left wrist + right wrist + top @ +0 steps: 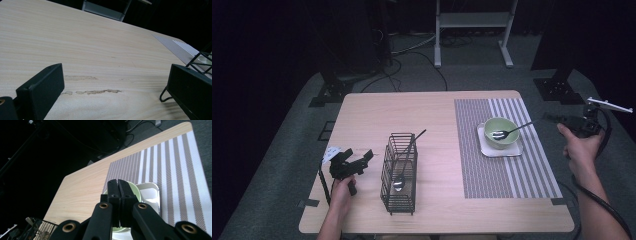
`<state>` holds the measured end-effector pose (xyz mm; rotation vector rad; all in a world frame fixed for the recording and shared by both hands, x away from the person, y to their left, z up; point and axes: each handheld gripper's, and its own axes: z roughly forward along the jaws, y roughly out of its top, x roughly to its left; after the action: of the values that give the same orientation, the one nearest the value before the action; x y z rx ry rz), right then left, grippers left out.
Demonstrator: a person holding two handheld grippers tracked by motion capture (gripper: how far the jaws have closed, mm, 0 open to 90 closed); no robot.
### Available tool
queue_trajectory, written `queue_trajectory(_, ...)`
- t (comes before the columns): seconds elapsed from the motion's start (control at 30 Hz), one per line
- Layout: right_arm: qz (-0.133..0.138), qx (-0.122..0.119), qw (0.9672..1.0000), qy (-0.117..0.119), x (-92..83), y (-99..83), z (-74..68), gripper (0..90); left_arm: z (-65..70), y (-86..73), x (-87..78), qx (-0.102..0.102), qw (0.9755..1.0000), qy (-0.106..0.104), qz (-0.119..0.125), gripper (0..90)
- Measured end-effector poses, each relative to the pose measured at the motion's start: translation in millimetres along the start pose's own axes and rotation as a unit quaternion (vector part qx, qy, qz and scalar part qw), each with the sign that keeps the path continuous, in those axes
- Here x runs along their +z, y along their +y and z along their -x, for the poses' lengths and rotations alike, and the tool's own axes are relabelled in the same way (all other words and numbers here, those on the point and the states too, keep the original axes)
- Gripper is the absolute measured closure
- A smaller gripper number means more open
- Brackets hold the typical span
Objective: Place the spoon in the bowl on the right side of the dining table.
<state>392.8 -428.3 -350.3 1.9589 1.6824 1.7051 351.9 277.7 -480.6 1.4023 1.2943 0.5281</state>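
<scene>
2 claws | left claw (pixel 112 85) spread | right claw (pixel 118 185) pressed together, hiding bowl (pixel 133 188) partly

Green bowl (pixel 135 191) mostly hidden behind shut jaws in right gripper view; spoon inside not visible there. Wire basket (pixel 200 62) cut off at right edge of left gripper view, blocked by a jaw. Right gripper (pixel 562 120) fingertips too dark to resolve from above.

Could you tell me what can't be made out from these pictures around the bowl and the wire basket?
- Green bowl, right gripper view: mostly hidden by the shut right gripper.
- Spoon grip, high view: too small to tell.
- Wire basket, left gripper view: cut off by the edge and the jaw.
</scene>
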Motion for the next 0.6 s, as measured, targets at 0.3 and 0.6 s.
queue_trajectory(0.3,0.007,0.003,0.9999,-0.015,1.9,-1.5,6.8,88.7,-0.1,0.0,-0.1,0.0,1.0,0.0,0.0,0.1)
queue_trajectory(0.6,0.008,0.008,0.9997,-0.02,6.7,-4.5,11.7,88.7,-0.5,-0.1,-0.1,-0.003,1.0,0.0,0.002,0.1)
